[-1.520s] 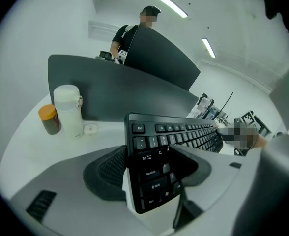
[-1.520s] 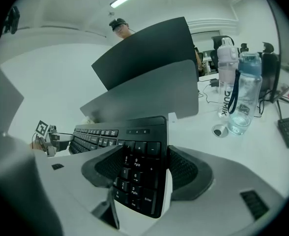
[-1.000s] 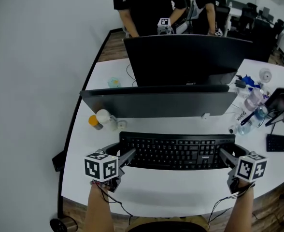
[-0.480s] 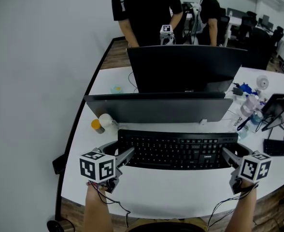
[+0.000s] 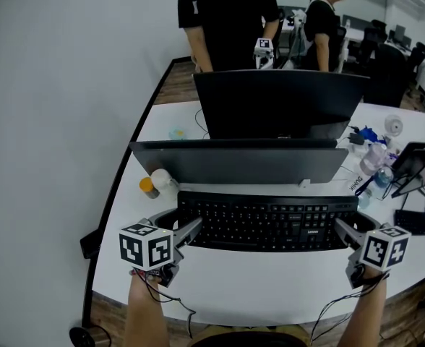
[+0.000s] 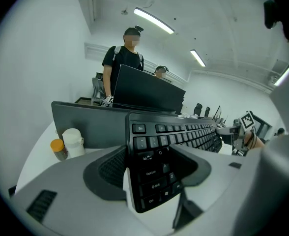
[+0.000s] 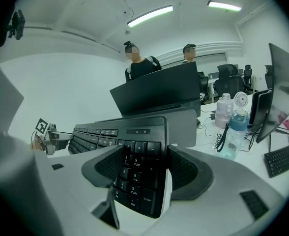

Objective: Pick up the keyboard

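Already the left hand-held gripper (image 5: 189, 230) and right hand-held gripper (image 5: 341, 229) clamp the keyboard's (image 5: 267, 224) ends; it seems barely off the table (image 5: 270, 289).

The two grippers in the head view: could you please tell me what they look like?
The left gripper and right gripper match: each has a grey two-fingered claw with dark ribbed pads and carries a white cube printed with black square markers. Thin dark cables trail from each below the wrist. No sleeves show on the forearms.
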Tool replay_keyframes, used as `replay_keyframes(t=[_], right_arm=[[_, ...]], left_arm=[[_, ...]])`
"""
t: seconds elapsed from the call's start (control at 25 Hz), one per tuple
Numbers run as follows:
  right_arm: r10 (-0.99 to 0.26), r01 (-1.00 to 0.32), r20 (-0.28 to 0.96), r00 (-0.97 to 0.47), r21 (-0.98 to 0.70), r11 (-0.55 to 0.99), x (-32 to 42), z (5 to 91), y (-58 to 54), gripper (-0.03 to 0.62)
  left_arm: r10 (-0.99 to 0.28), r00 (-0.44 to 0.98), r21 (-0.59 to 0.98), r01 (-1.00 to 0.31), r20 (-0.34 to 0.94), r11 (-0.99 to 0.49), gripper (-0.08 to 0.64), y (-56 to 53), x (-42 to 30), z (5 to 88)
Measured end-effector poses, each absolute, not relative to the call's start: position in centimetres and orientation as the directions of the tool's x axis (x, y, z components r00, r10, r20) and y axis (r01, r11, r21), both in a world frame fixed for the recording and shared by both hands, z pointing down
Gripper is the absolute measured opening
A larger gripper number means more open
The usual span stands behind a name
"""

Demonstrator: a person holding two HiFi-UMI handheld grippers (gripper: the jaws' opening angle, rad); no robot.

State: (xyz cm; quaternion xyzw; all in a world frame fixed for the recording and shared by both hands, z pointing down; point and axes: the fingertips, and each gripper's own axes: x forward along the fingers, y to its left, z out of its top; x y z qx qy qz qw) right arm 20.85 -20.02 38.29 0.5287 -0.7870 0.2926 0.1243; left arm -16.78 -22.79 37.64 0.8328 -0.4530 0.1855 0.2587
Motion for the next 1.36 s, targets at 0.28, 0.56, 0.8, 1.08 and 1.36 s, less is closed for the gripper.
replay_keyframes(t=[0.28, 0.56, 0.8, 1.08, 1.36], right_arm=[[-0.758, -0.901, 0.503, -0.415, -0.345, 0.264, 20.93, 38.54, -20.08, 0.305], [-0.765, -0.905, 0.5, -0.406, -0.338, 0.259, 20.87, 38.32, -20.18, 0.301], [-0.763, -0.904, 0.501, -0.409, -0.338, 0.263, 20.9, 38.14, -20.14, 0.299], [-0.761, -0.902, 0.501, -0.413, -0.342, 0.265, 20.73, 38.19, -20.22, 0.299], [-0.757, -0.9, 0.504, -0.416, -0.346, 0.264, 20.77, 38.41, -20.16, 0.299]], left_arm=[[-0.664, 0.521, 0.265, -0.851, 0.537, -0.454, 0.267, -22.62, -16.77, 37.42], [-0.665, 0.524, 0.268, -0.85, 0.533, -0.454, 0.265, -22.73, -16.9, 37.23], [-0.665, 0.527, 0.273, -0.848, 0.529, -0.454, 0.264, -22.66, -16.89, 37.22], [-0.667, 0.522, 0.27, -0.851, 0.531, -0.451, 0.264, -22.64, -17.09, 37.15], [-0.667, 0.521, 0.269, -0.852, 0.533, -0.45, 0.262, -22.59, -17.05, 37.11]])
